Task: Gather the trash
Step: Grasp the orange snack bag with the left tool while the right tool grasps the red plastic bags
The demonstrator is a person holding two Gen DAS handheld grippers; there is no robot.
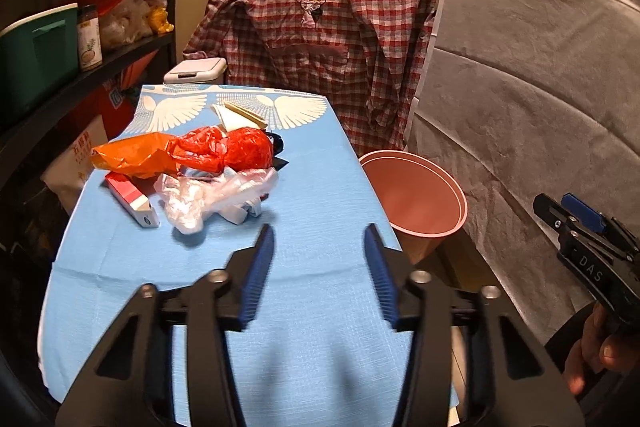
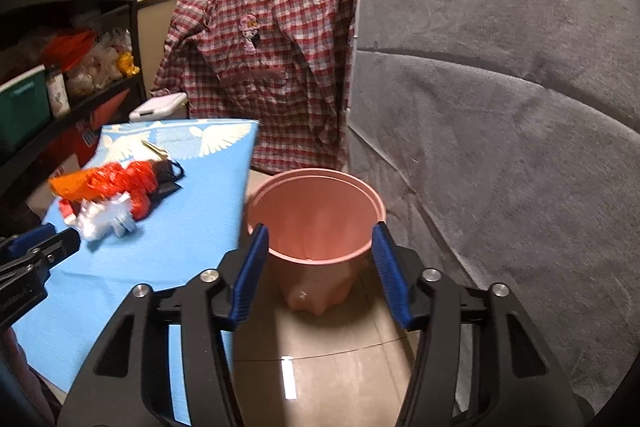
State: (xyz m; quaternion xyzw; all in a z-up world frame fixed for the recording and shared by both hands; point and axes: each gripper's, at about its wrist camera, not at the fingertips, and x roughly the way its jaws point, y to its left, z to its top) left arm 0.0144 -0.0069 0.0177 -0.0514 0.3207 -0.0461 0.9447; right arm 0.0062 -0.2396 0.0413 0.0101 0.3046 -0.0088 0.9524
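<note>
Blue cloth (image 1: 312, 187) covers the table; the trash pile (image 1: 200, 171) sits on its far-left part, well ahead of my left gripper (image 1: 319, 239). Pile contents: orange bag (image 1: 132, 155), red bag (image 1: 228, 147), clear plastic (image 1: 208, 195), a red-and-white carton (image 1: 132, 199) and white folded card (image 1: 240, 115) at the back. The orange bag's long axis runs left to right; the carton lies flat, long axis slanting toward me and to the right. Pink bin (image 2: 316, 223) stands upright on the tiled floor just beside the table's right edge, mouth up, nothing visible inside. Left gripper: jaws partly apart over bare cloth, nothing between them. Right gripper (image 2: 318, 239): jaws partly apart, framing the bin from above, not touching it. Nothing blocks the path from pile to bin. Around: plaid shirt (image 1: 320, 39) hanging behind the table, grey padded cover (image 2: 500, 107) at right, dark shelves (image 1: 80, 67) at left holding a green box (image 1: 36, 63) and a jar (image 1: 89, 39). Readable writing: "DAS" on the right gripper body in the left view. Jar label too small to read.
</note>
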